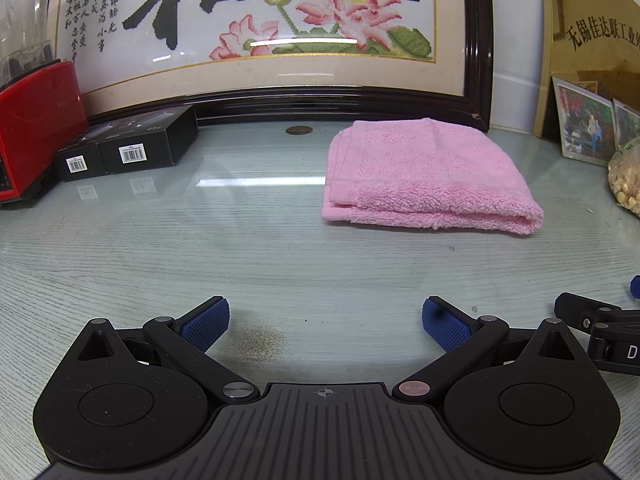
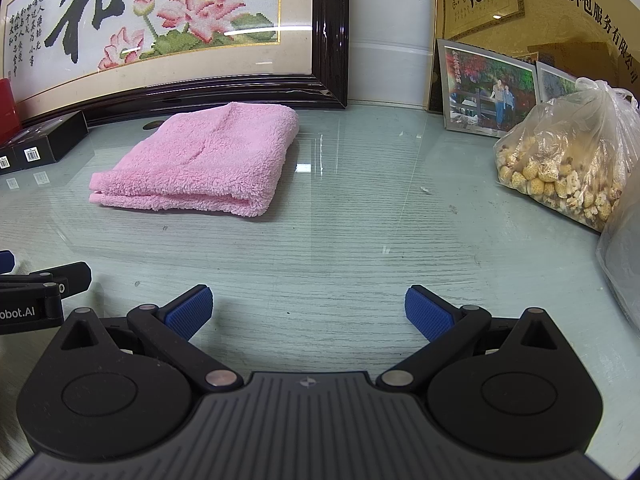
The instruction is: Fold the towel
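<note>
1. The pink towel (image 1: 428,176) lies folded in a thick square on the glass table (image 1: 280,248). Its layers are stacked, and the open edges show on its left side.
2. The towel sits near the back of the table, just in front of the big framed flower picture (image 1: 256,20) that leans on the wall.
3. The left tongs (image 1: 325,326) are wide open. Their blue pads (image 1: 206,324) stand far apart and hold nothing. They are low over the table, well apart from the towel.
4. The right tongs (image 2: 308,314) are wide open too, and they hold nothing. They are also well back from the towel, which lies ahead and to their left.
5. The two tongs are side by side. Each one peeks into the edge of the other's view.
6. Two black boxes (image 1: 128,148) with white labels sit at the left by a red box (image 1: 36,128).
7. At the right, a clear bag of yellow puffy snacks (image 2: 560,168) rests on the table in front of a small photo (image 2: 488,88).
</note>
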Demonstrator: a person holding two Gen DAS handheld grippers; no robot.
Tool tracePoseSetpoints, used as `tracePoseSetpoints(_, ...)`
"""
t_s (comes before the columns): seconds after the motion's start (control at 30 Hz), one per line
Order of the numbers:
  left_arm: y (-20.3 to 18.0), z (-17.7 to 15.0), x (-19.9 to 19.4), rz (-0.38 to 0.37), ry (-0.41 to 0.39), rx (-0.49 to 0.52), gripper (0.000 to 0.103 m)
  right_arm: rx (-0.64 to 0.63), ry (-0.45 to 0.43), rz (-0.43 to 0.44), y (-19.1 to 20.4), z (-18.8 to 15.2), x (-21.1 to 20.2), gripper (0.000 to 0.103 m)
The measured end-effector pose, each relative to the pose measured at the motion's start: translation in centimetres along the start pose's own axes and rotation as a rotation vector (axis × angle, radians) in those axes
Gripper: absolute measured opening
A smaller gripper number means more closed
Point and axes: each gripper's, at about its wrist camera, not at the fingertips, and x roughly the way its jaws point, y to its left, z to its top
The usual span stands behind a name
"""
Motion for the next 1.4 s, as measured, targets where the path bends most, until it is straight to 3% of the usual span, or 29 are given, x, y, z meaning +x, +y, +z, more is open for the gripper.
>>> tracePoseSetpoints(1.4, 0.13, 0.02, -0.28, 0.025, -0.002, -0.015, 0.103, 0.0, 0.0, 0.0, -0.02, -0.04, 0.0, 0.103)
